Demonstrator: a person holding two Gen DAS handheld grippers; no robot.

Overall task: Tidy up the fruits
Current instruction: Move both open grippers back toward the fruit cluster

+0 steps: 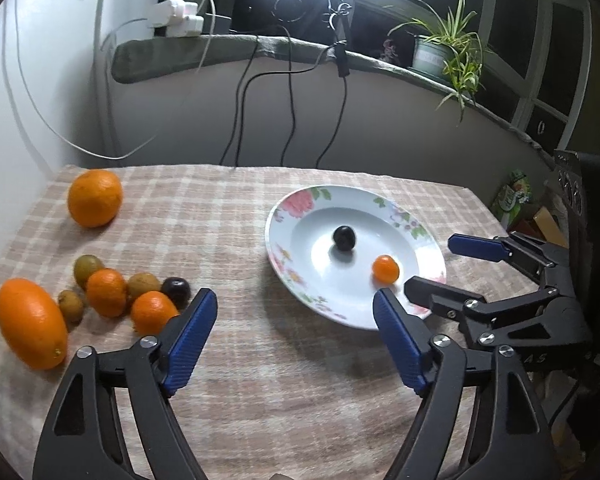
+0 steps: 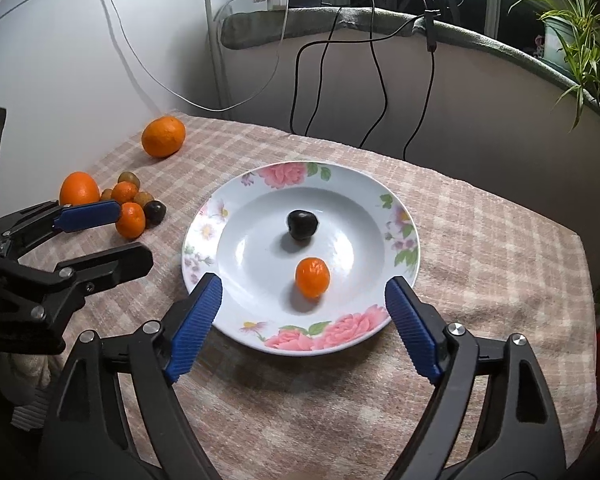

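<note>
A white floral plate (image 2: 260,332) (image 1: 284,264) holds a dark plum (image 2: 302,224) (image 1: 344,238) and a small orange (image 2: 312,277) (image 1: 385,269). My right gripper (image 2: 303,296) is open and empty, its jaws at the plate's near rim either side of the small orange; it shows in the left wrist view (image 1: 440,266). My left gripper (image 1: 295,312) is open and empty over the cloth between the plate and a fruit cluster (image 1: 116,292) (image 2: 134,204) of small oranges, greenish fruits and a dark plum. Two big oranges (image 1: 95,198) (image 1: 31,322) lie beside the cluster.
A checked cloth (image 1: 260,380) covers the table up to a white wall on the left. A ledge (image 1: 220,46) behind carries chargers, hanging cables and a potted plant (image 1: 448,52). Packages (image 1: 514,196) sit past the table's right edge.
</note>
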